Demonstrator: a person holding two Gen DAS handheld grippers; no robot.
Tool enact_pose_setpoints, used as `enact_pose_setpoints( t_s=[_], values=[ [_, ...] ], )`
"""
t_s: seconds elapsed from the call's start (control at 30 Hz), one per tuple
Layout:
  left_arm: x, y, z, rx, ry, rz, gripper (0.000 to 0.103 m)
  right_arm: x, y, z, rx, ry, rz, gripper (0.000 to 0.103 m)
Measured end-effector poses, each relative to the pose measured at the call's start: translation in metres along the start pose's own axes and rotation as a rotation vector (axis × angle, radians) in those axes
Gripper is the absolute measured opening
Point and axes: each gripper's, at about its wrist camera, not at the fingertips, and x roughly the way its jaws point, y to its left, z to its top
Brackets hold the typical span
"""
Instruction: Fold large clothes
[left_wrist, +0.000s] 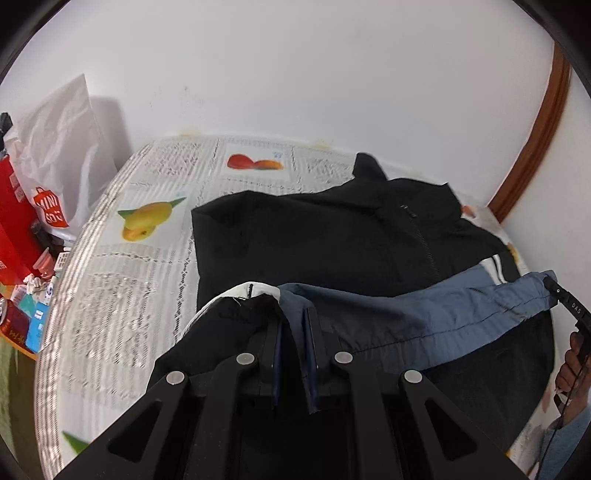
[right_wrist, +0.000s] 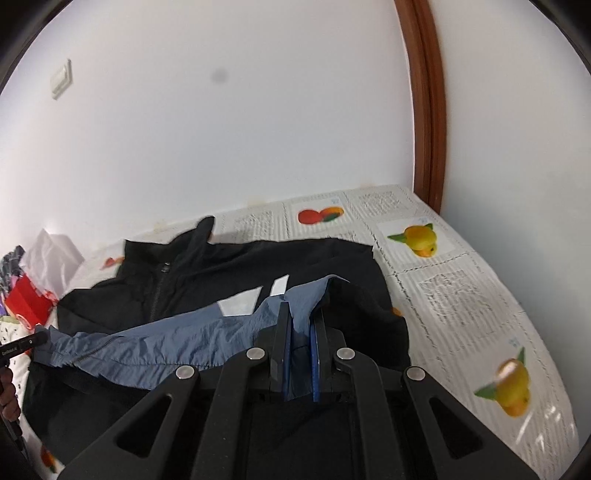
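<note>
Left gripper (left_wrist: 293, 325) and right gripper (right_wrist: 301, 325) each clamped on blue-lined hem of black zip-front windbreaker jacket (left_wrist: 332, 236). Keep hem taut, level; lay toward collar on fruit-print worktop (left_wrist: 122, 266).

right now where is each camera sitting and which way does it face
Left wrist: rides the left tongs, looking along them at the jacket on the tablecloth toward the wall; the right tongs' tip and hand show at right.
Right wrist: rides the right tongs, same heading, door frame to its right; the left tongs' tip shows at left.
Shared: the jacket's blue band, pinched at both ends.
</note>
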Motion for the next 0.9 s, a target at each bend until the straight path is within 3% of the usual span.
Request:
enact_pose_setpoints(
  t_s=[0.2,0.3,0.37,0.4,0.5,0.6,0.73,0.83,0.9],
  values=[
    [0.012,-0.001,0.005,0.006,0.023,-0.006,0.018,0.030,-0.002,0.002,0.012,0.044,-0.027,0.013],
    [0.000,-0.005,0.005,0.004,0.034,-0.069,0.036,0.030,-0.002,0.004,-0.001,0.070,-0.037,0.019],
    [-0.015,-0.009,0.003,0.010,0.004,-0.141,0.064,0.014,0.000,0.006,-0.027,0.059,-0.039,0.024],
    [-0.024,-0.011,0.002,0.017,-0.014,-0.172,0.067,0.004,0.001,0.007,-0.038,0.042,-0.039,0.031],
    [-0.042,-0.020,-0.006,0.056,-0.026,-0.180,0.067,-0.033,0.006,0.005,-0.080,-0.021,-0.030,0.047],
    [-0.052,-0.023,-0.019,0.076,-0.009,-0.163,0.067,-0.054,0.009,-0.003,-0.091,-0.002,0.009,0.047],
    [-0.059,-0.027,-0.041,0.114,0.005,-0.123,0.067,-0.056,0.024,-0.034,-0.156,0.101,0.049,0.047],
    [-0.058,-0.028,-0.058,0.128,0.040,-0.112,0.065,-0.041,0.033,-0.058,-0.179,0.177,0.065,0.040],
    [-0.058,-0.032,-0.067,0.144,0.062,-0.124,0.060,-0.030,0.037,-0.072,-0.193,0.215,0.049,0.025]
  ],
)
